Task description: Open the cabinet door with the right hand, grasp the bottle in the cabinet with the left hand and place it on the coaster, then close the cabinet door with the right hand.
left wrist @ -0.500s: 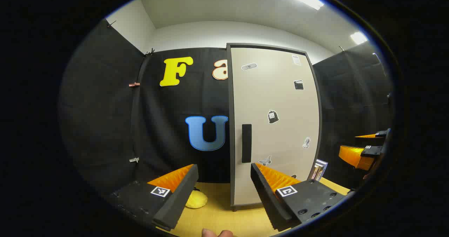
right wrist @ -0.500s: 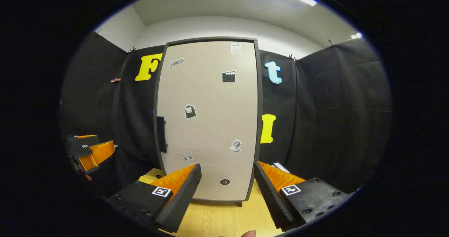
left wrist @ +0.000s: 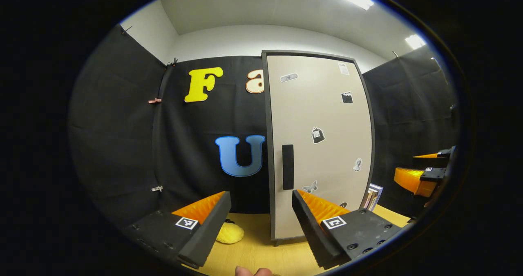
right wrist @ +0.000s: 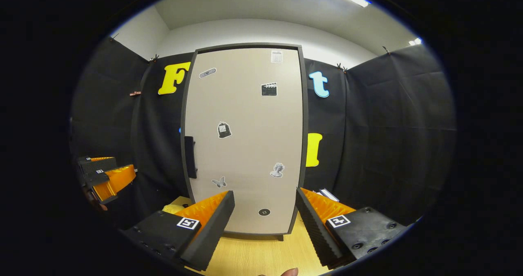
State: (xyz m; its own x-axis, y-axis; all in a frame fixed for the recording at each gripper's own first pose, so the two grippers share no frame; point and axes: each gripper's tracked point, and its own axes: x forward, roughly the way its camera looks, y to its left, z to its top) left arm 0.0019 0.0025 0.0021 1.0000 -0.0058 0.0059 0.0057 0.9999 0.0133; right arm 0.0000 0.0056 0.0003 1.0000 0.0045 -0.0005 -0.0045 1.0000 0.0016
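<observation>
Facing the closed beige cabinet door [right wrist: 245,141] with dark vertical handle [right wrist: 190,156] at the worktop's [right wrist: 253,259] back edge; right gripper [right wrist: 264,221] jaws wide open, empty; left gripper [left wrist: 261,223] likewise; bottle hidden inside.

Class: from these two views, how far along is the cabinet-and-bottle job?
Nothing looks done: the cabinet door is shut. In hand: the right gripper is open, facing the door, away from its handle. The left gripper waits open. Left: opening, moving the bottle, closing.
</observation>
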